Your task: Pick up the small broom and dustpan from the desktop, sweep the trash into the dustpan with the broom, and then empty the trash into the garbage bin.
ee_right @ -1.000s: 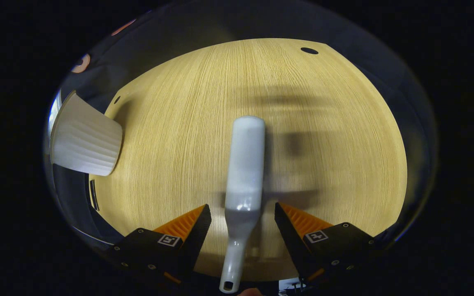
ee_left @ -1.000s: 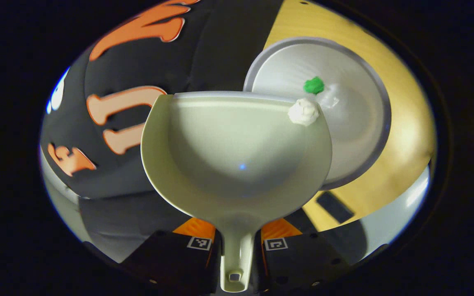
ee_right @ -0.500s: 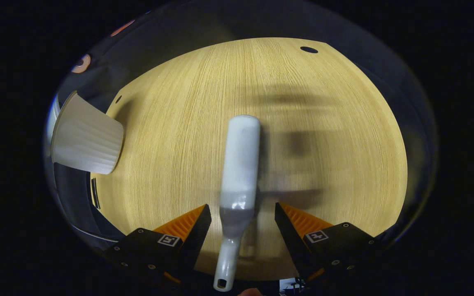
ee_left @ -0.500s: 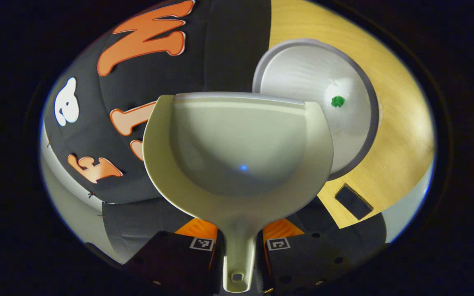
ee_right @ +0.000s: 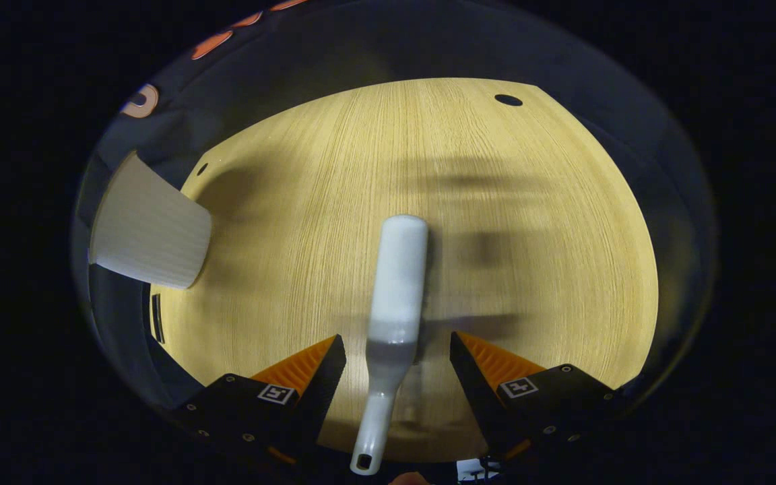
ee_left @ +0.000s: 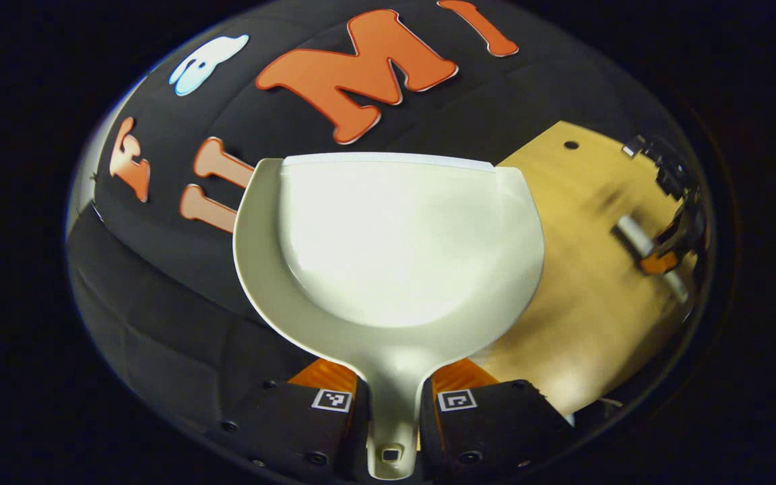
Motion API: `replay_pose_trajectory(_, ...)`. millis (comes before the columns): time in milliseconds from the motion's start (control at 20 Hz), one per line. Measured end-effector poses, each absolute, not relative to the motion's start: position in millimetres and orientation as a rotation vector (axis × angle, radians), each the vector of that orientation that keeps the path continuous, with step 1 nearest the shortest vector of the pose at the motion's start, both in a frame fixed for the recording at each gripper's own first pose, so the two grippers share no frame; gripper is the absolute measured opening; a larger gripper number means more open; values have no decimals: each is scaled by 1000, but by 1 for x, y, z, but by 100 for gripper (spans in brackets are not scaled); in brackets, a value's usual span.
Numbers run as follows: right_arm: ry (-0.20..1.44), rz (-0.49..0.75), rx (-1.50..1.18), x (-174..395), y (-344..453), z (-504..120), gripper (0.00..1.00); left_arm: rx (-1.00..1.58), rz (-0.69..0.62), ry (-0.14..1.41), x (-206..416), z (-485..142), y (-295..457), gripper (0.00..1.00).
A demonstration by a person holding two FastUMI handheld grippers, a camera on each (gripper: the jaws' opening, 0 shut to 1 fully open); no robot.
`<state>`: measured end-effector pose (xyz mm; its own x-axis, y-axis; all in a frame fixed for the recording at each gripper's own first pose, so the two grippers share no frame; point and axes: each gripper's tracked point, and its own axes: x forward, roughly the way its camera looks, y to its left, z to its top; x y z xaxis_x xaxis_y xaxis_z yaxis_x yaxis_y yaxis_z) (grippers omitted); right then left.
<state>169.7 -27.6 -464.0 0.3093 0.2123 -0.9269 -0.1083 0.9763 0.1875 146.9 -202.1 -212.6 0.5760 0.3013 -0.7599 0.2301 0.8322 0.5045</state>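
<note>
A pale dustpan (ee_left: pixel 388 249) fills the middle of the left gripper view, its scoop bare, held above the table edge and facing the booth wall. My left gripper (ee_left: pixel 391 377) is shut on its handle. In the right gripper view the small white broom (ee_right: pixel 398 283) lies on the wooden table (ee_right: pixel 529 222), pointing away from me. My right gripper (ee_right: pixel 398 347) stands open, a finger on each side of the broom's neck and a gap on both sides. The white ribbed garbage bin (ee_right: pixel 152 239) stands at the table's left edge. The right gripper (ee_left: pixel 664 249) also shows, blurred, far right over the table (ee_left: pixel 583 303).
The table has a small round hole (ee_right: pixel 508 100) near its far corner and another (ee_right: pixel 203 168) beside the bin. Black cloth wall runs behind the table and the bin. Shadows of the grippers fall across the wood.
A white wad and a green scrap left the dustpan and dropped into the bin. The left gripper then swung the dustpan up and away from the bin. The broom shifted slightly between the open right fingers.
</note>
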Motion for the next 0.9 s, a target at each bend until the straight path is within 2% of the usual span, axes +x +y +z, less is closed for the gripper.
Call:
replay_pose_trajectory(250, 1227, 207, 82, 171, -29, -466, 94, 302, -49, 1085, 144, -304, -287, 32)
replay_pose_trajectory(500, 1210, 203, 85, 171, -26, -463, 94, -51, 2, 1276, 121, -396, -321, 33)
replay_pose_trajectory(650, 1209, 201, 70, 169, -26, -463, 94, -55, 42, 1331, 113, -437, -322, 33)
replay_pose_trajectory(900, 1208, 198, 61, 170, -24, -464, 94, -78, 34, 1459, 107, -491, -336, 33)
